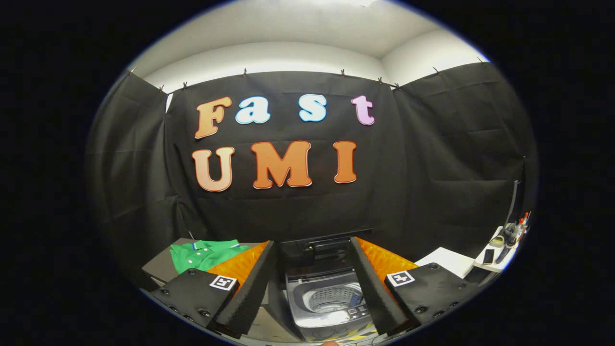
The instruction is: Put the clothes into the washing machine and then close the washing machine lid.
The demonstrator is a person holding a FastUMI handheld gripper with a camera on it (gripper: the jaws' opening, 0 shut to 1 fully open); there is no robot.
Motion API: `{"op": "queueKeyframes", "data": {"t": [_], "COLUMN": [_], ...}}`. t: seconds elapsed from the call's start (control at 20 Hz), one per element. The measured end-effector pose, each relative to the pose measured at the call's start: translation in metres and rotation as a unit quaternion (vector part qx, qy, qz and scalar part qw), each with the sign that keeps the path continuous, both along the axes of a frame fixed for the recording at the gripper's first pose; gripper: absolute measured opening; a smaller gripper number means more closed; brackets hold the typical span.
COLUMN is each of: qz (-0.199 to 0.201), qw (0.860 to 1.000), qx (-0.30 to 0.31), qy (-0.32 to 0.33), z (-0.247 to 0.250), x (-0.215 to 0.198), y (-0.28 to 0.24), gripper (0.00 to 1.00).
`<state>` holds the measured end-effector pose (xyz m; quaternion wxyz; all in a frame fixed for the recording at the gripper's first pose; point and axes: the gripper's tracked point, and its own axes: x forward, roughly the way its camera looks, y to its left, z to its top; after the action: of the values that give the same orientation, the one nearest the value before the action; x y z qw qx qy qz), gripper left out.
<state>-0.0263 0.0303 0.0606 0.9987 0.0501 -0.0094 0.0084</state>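
Observation:
A small grey top-loading washing machine (pixel 329 300) stands just ahead of my gripper (pixel 312 250), framed between the two fingers. Its lid (pixel 326 252) is raised at the back and the perforated drum (pixel 336 298) shows inside. A green polo shirt (pixel 204 253) with a white-trimmed collar lies on a grey surface (pixel 161 266) beyond the left finger (pixel 250 283). The fingers, black with orange outer faces, stand wide apart and hold nothing.
Black cloth walls close the booth behind and on both sides. A white block (pixel 447 262) sits beyond the right finger. Farther right, a white shelf (pixel 499 250) carries a phone and several small tools.

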Motion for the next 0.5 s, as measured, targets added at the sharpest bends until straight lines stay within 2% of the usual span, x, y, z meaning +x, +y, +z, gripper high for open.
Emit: {"op": "queueKeyframes", "data": {"t": [0.5], "qz": [0.081], "qw": [0.996], "qx": [-0.014], "qy": [0.031], "z": [-0.015], "x": [0.043], "y": [0.127], "gripper": [0.98]}}
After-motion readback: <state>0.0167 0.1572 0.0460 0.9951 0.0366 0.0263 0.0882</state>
